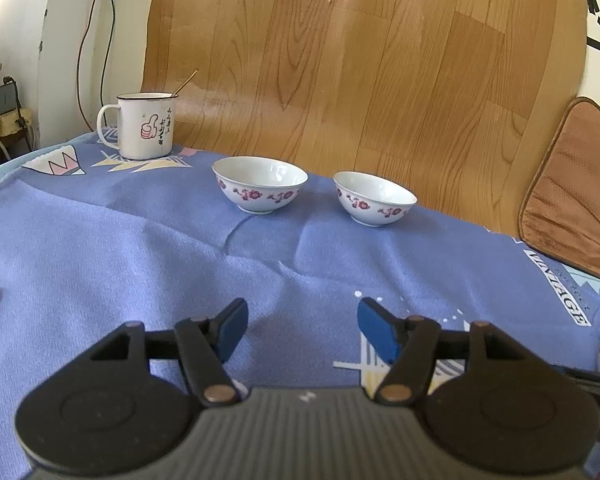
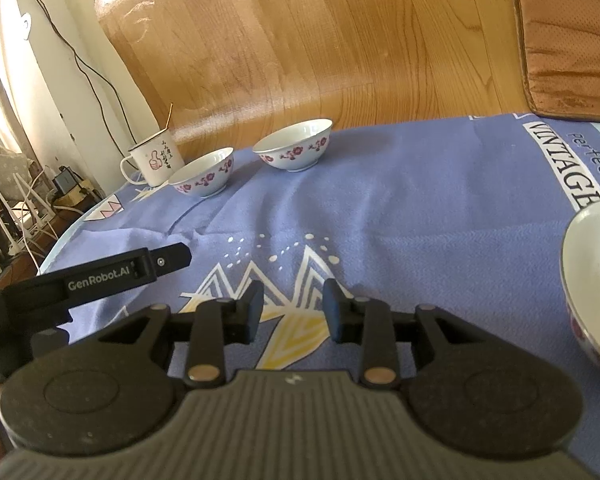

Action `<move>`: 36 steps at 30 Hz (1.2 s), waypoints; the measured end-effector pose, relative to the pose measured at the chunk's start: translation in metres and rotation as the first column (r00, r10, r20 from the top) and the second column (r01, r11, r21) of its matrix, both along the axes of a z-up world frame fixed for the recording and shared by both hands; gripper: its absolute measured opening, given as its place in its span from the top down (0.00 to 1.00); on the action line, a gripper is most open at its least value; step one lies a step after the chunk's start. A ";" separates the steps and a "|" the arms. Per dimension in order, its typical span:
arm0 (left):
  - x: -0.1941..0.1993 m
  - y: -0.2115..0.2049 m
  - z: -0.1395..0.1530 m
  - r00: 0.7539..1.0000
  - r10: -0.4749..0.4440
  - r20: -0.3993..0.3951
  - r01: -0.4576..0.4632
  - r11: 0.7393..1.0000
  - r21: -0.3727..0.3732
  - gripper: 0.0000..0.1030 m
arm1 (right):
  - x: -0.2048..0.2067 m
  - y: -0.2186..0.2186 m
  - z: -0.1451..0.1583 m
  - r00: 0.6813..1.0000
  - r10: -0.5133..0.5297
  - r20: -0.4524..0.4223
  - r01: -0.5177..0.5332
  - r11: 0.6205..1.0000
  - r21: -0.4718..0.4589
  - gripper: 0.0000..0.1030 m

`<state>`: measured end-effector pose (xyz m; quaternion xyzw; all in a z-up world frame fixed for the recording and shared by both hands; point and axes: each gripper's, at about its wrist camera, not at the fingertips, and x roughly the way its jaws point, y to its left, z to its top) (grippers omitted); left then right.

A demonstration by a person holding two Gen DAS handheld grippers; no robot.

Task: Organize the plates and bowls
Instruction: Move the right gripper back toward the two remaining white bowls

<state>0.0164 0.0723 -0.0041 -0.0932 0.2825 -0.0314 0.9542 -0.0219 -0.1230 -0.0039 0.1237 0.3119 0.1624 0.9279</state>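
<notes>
- Two floral bowls, one (image 1: pixel 260 184) beside the other (image 1: pixel 374 199), upright near the far edge of the blue tablecloth (image 1: pixel 140 240); third bowl (image 2: pixel 592 280) nearer, at right.
- Enamel mug (image 1: pixel 142 126) left of the pair.
- Left gripper (image 1: pixel 302 330) spread wide, holding nothing.
- Right gripper (image 2: pixel 293 312) parted, gap narrower, holding nothing.

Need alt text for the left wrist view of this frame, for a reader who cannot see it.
The left gripper hovers open and empty over a blue patterned tablecloth. Two white floral bowls stand apart near the table's far edge, with a white enamel mug holding a utensil to their left.
</notes>
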 end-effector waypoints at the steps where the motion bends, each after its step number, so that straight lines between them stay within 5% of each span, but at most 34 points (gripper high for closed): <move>1: 0.000 0.000 0.000 1.000 0.000 0.000 0.000 1.000 0.000 0.39 | 0.000 0.000 0.000 1.000 0.000 0.000 0.000 1.000 -0.001 0.65; 36: -0.001 0.013 0.000 1.000 0.023 0.019 -0.021 0.997 -0.075 0.39 | 0.037 0.023 0.025 1.000 0.005 0.002 -0.005 0.999 -0.050 0.63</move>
